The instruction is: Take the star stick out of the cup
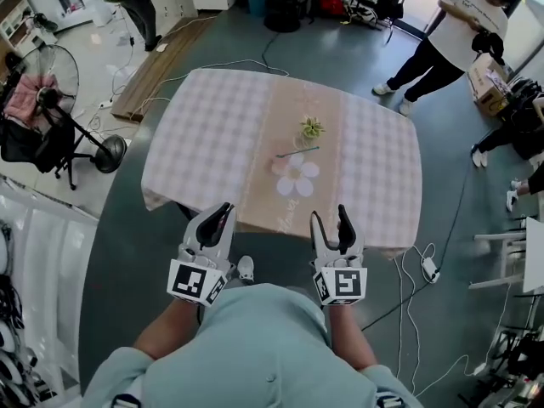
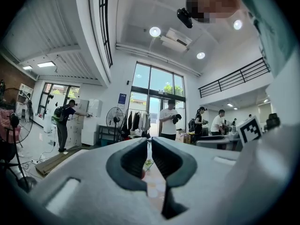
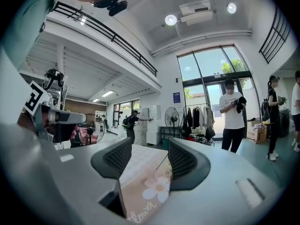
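A small yellow-green cup (image 1: 312,128) stands near the middle of the beige runner on the checkered table (image 1: 204,134). Just in front of it a thin green stick (image 1: 299,151) lies flat on the runner, its pinkish end (image 1: 278,155) pointing left, beside a printed white flower (image 1: 297,178). I cannot make out its star. Both grippers hover at the table's near edge, well short of cup and stick. My left gripper (image 1: 223,212) has its jaws nearly together and holds nothing. My right gripper (image 1: 330,218) is open and empty; the stick (image 3: 162,161) shows between its jaws, far off.
A standing fan (image 1: 51,100) and a rack with clothes are on the floor at the left. A wooden board (image 1: 161,66) and cables (image 1: 408,313) lie on the floor around the table. A person (image 1: 442,32) stands at the back right beside boxes.
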`<action>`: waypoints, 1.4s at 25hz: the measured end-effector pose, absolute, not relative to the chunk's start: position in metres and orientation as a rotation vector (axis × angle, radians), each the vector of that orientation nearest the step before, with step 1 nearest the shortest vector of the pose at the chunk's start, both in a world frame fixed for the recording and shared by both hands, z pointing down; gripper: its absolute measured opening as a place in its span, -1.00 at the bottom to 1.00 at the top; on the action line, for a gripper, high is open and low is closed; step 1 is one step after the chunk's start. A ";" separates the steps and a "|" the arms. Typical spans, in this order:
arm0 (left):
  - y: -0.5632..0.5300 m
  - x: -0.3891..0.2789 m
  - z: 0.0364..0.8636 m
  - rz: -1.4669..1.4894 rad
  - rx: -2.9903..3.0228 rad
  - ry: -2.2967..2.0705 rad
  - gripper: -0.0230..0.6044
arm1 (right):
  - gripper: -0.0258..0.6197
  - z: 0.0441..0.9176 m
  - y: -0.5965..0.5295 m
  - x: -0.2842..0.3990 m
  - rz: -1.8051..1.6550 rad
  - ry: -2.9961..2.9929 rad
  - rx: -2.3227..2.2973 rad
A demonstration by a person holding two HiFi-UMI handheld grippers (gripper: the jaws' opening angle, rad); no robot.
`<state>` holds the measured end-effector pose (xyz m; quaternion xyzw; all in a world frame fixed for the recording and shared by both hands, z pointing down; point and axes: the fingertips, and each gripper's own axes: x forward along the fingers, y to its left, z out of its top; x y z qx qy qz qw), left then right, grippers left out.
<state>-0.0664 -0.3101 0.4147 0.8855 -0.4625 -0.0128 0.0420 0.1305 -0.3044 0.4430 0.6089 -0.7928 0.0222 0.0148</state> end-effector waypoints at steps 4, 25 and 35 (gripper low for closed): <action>-0.333 -0.086 0.417 -0.053 2.712 -1.376 -0.82 | -0.24 0.449 -0.327 0.115 0.097 -2.428 1.915; -0.387 -0.106 0.409 -0.044 2.724 -1.383 -0.83 | -0.32 0.561 -0.462 0.139 0.632 -2.287 2.085; -0.388 -0.124 0.406 -0.015 2.682 -1.513 -0.83 | -0.44 0.598 -0.502 0.141 0.716 -2.258 2.120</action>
